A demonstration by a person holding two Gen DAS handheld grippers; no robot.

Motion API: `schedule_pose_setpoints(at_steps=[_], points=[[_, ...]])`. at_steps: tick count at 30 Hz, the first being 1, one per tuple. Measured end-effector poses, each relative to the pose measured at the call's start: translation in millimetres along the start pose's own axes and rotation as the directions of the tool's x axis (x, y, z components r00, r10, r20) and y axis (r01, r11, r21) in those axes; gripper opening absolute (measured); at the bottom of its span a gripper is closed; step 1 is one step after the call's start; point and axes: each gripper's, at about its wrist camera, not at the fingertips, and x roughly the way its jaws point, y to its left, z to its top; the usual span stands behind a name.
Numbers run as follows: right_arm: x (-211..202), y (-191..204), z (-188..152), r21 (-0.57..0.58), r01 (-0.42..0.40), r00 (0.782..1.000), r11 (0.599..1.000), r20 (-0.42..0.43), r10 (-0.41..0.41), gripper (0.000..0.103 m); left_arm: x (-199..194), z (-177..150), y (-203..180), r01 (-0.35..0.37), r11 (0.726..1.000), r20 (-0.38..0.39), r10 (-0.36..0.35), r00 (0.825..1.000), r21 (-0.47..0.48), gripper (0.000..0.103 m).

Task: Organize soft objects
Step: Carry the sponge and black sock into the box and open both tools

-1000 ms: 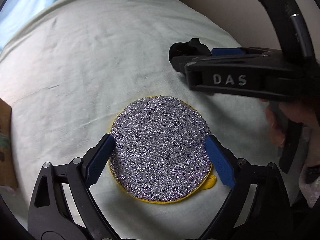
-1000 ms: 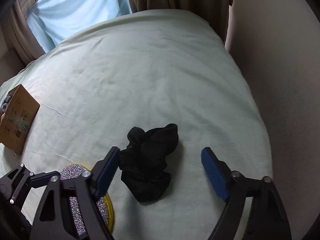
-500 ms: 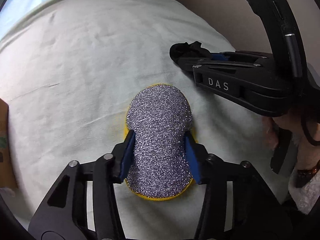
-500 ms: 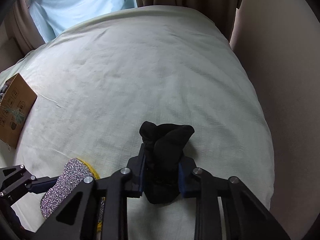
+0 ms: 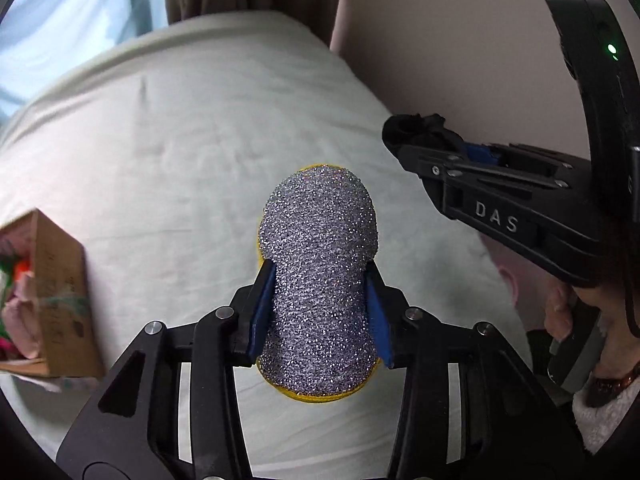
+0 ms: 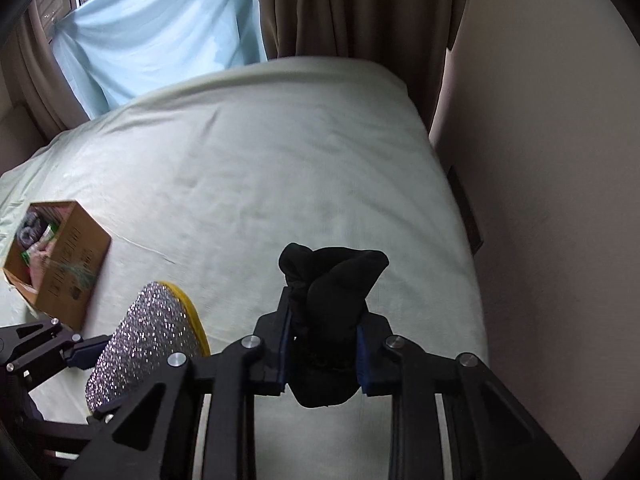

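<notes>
While both tools grip their loads above a pale green bedsheet (image 6: 280, 168), the left gripper (image 5: 318, 312) pinches a round glittery scouring pad (image 5: 318, 264) between its blue pads (image 5: 262, 312), squeezing the disc into a narrow waist so that its silver face bulges forward and its yellow backing shows only at the far rim and the near edge. Seen from the right wrist camera, the same scouring pad (image 6: 148, 336) is tilted up off the sheet, clamped in the left gripper (image 6: 86, 354) at the lower left. The right gripper (image 6: 322, 344) is pressed onto a bunched black cloth (image 6: 328, 300), which fills the gap between its fingers, pokes out ahead of them in crumpled folds and hangs down behind the pads. In the left wrist view the right gripper (image 5: 448, 148) reaches in from the right, marked "DAS" on its side, with the black cloth (image 5: 416, 128) sticking out at its tip. To the left on the sheet sits an open cardboard box (image 6: 60, 256) with mixed soft items inside; it is well apart from the black cloth. Beyond the bed hang brown curtains (image 6: 352, 8) and a light blue cloth (image 6: 160, 36), and a beige wall (image 6: 560, 160) runs along the bed's right side.
</notes>
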Motion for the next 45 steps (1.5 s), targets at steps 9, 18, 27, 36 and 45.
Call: schedule_pose_setpoints(at_steps=[9, 18, 27, 36, 45], points=[[-109.6, 60.8, 44.9, -0.011, 0.012, 0.996, 1.0, 0.084, -0.011, 0.023, -122.1, 27.9, 52.4, -0.008, 0.999, 0.119, 0.013, 0.993, -0.048, 0.038], [-169.4, 166.7, 75.3, 0.001, -0.045, 0.99, 0.999, 0.133, 0.044, 0.023, -218.2, 27.8, 143.8, -0.069, 0.991, 0.192, 0.091, 0.977, -0.118, 0.038], [-154.0, 299.4, 94.8, -0.029, -0.129, 0.985, 0.991, 0.114, 0.131, 0.023, -262.5, 6.1, 265.0, -0.137, 0.964, 0.154, 0.175, 0.972, -0.228, 0.039], [-93.4, 397.4, 95.5, -0.024, -0.168, 0.986, 0.986, 0.019, 0.168, 0.023, -249.6, -25.7, 364.9, -0.194, 0.947, 0.033, 0.209, 0.977, -0.255, 0.039], [-27.4, 431.7, 88.8, 0.039, -0.17, 0.976, 0.985, -0.13, 0.174, 0.023, -205.5, -43.0, 419.2, -0.193, 0.94, -0.074, 0.18, 0.981, -0.282, 0.039]])
